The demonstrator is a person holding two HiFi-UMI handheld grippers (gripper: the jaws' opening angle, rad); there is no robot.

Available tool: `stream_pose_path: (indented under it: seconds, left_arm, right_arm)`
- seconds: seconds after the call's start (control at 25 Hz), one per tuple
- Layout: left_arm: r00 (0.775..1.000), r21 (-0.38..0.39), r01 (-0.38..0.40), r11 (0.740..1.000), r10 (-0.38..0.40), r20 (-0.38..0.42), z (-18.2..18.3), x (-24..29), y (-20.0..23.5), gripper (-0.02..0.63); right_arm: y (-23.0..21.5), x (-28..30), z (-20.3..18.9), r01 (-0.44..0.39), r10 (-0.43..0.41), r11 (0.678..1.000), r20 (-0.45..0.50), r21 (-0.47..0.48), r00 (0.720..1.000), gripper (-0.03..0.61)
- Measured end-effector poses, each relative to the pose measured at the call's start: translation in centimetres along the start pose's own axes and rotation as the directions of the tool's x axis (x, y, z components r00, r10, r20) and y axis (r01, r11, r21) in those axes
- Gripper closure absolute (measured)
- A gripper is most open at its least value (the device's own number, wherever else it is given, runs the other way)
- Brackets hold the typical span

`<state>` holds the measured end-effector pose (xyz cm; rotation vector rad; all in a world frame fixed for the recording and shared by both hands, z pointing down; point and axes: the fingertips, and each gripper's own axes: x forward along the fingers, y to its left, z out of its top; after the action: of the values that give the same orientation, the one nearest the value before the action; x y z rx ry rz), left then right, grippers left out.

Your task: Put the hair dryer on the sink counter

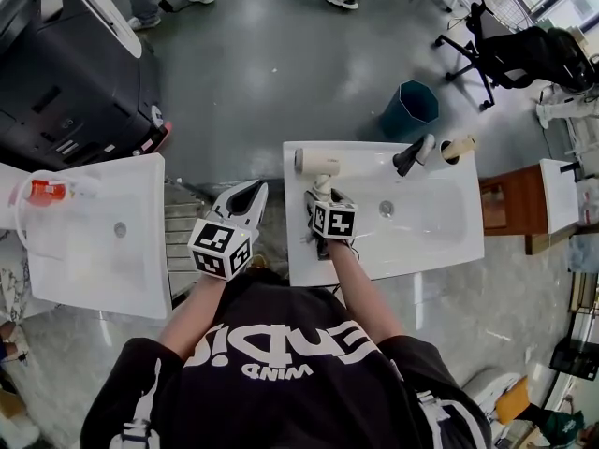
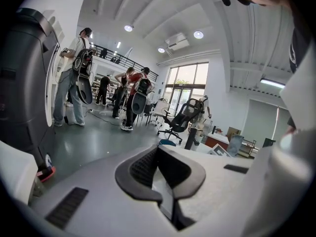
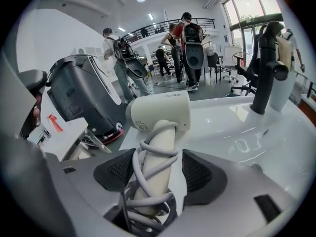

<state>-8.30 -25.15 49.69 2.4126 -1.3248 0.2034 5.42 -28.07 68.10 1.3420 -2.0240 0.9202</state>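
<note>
Dryer down on the white counter, at nine o'clock of the basin, near the counter's ten o'clock corner. Cream barrel lying crosswise. Handle running back toward six o'clock, with a grey cord wound round it. In the right gripper view, straight ahead at twelve o'clock, barrel resting on the counter top.

Right gripper at six o'clock of the barrel, tilted down over the counter's near edge. Jaws spread wide, one on each side of the handle. Clear gap at the three o'clock pad. Nine o'clock pad just beside the cord, with no squeeze to be seen on either side. Open around the handle, not clamped on it.

Left gripper at nine o'clock of the right one, off the counter, over the gap between the two sinks. Jaws brought together, pads meeting at the tips, nothing between them.

Black faucet at three o'clock of the barrel, upright behind the basin. Teal bin on the grey floor at twelve o'clock of the faucet. Second sink well apart at nine o'clock. People standing across the room in both gripper views.
</note>
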Motion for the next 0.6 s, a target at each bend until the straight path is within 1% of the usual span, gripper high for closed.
stream_pose_path:
  seconds: [0.24,0.36,0.48,0.6]
  left_arm:
    - [1.000,0.002,0.000,1.000,0.000,0.001,-0.1,-0.2,-0.1,0.606]
    - [1.000,0.004,0.002,1.000,-0.002,0.004,-0.2,-0.3,-0.1,0.606]
    - [1.000,0.006,0.003,1.000,-0.003,0.008,-0.2,-0.3,-0.3,0.606]
    - [1.000,0.009,0.004,1.000,-0.005,0.013,0.0,-0.5,-0.4,0.606]
  right_arm:
    - [0.0,-0.8,0.6,-0.009,0.009,1.000,0.028,-0.009,1.000,0.287]
    - [0.3,-1.5,1.2,-0.028,0.028,1.000,0.052,-0.006,0.998,0.287]
    - [0.4,-2.9,2.2,-0.048,0.048,0.999,0.090,-0.002,0.995,0.287]
    - [0.5,-5.1,3.9,-0.055,0.055,0.998,0.151,-0.002,0.987,0.287]
